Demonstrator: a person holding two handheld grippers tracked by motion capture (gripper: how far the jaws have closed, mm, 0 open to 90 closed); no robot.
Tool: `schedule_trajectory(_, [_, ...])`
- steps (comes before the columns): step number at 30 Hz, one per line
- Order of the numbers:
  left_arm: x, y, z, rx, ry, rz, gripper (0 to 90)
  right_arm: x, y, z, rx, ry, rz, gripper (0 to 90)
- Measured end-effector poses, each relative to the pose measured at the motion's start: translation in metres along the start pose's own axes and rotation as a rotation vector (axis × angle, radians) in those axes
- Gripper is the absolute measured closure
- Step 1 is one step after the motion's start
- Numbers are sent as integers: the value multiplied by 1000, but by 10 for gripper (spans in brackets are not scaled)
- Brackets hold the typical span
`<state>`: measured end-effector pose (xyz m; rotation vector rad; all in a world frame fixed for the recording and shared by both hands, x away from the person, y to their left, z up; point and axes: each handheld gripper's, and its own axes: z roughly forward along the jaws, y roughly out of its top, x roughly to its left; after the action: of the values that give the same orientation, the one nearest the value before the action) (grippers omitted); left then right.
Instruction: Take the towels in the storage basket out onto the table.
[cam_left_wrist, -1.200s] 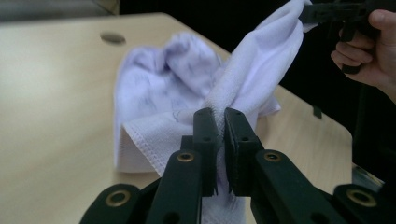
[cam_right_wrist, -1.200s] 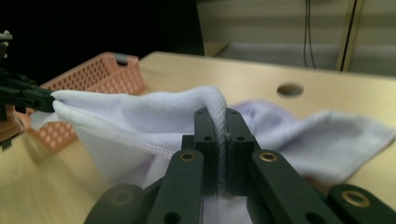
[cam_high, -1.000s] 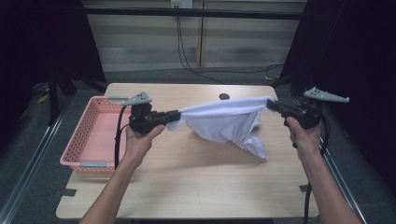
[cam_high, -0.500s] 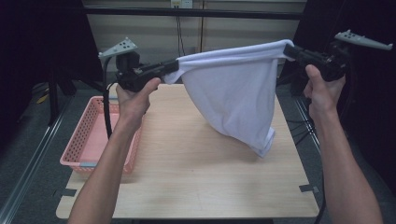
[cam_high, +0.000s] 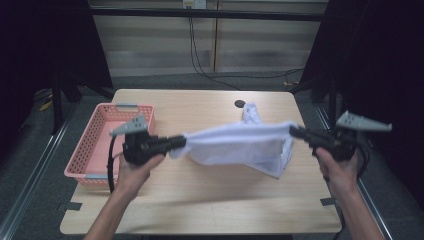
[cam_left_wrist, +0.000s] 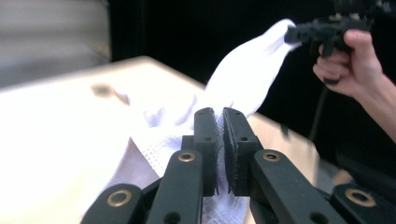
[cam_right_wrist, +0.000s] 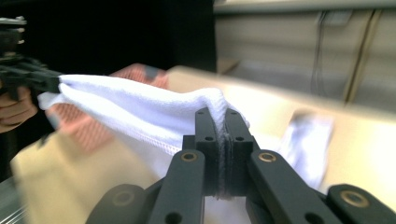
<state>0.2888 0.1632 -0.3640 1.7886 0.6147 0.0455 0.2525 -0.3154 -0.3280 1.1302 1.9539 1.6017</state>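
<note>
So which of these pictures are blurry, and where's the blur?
High view: white cloth smeared, table fairly sharp. Left gripper view: fingers crisp, tabletop behind washed out and blurred. Right gripper view: fingers sharp, pink basket and table edge streaked.

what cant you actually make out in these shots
- High view: the white garment hangs bunched between the left gripper and right gripper; its exact type is unreadable.
- High view: the dark spot on the table is too small to identify.
- Right gripper view: the pink basket is motion-blurred and partly behind the cloth.
</note>
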Motion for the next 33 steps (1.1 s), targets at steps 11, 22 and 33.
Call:
schedule_trajectory(11, [-34,-117,-9,232,-97,-125,797,49,-138,-32,246,72,48,842])
schedule_trajectory(22, [9,-101,15,237,-16,-145,647,35,-146,-29,248,18,41,561])
schedule_trajectory(33, [57,-92,86,314,90,-123,618,14,-142,15,311,33,19,549])
